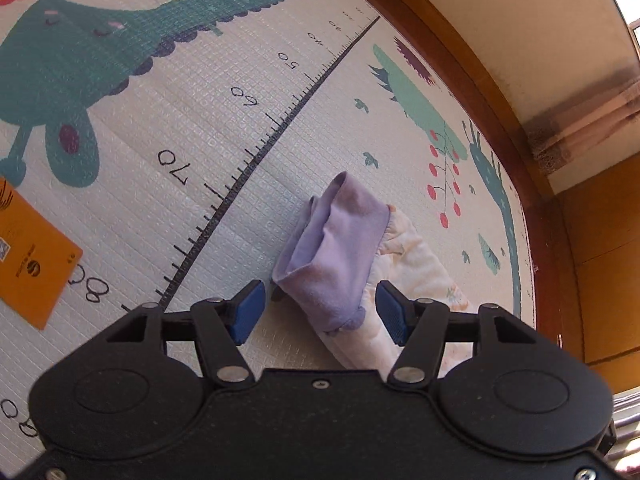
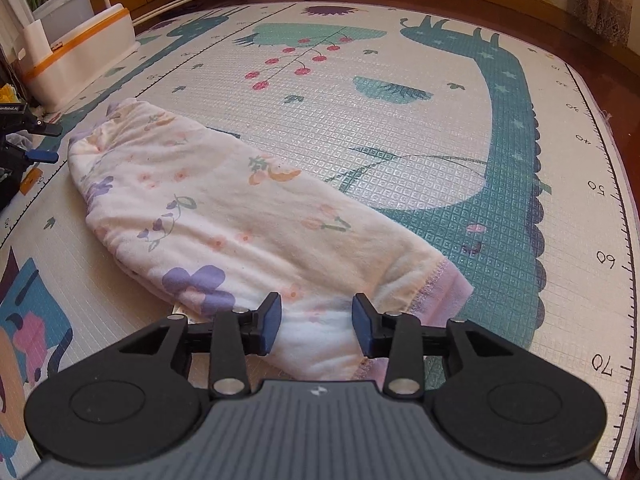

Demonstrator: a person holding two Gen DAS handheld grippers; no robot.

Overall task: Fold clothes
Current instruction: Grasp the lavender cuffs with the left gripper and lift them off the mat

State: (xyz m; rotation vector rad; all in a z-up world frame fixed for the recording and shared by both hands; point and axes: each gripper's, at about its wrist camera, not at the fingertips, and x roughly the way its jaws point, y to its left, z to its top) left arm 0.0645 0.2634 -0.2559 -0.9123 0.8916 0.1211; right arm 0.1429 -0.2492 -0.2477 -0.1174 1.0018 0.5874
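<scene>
Right wrist view puts your right gripper (image 2: 316, 322), jaws apart, over the near end of the floral garment (image 2: 224, 216) lying on the play mat (image 2: 400, 128). Your left gripper (image 1: 316, 308), also spread, straddles its lilac cuff (image 1: 332, 248).

A floral garment (image 2: 224, 216) lies folded across the mat (image 2: 400, 128), from centre left to lower centre. The right gripper (image 2: 316, 322) hovers open over its near, pink-hemmed end. A white bin (image 2: 80, 56) sits upper left.

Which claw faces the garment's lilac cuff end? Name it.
The left claw: its open pads flank the lilac cuff. The right claw, also open, sits at the other end of the floral garment, over the pink-trimmed hem.
</scene>
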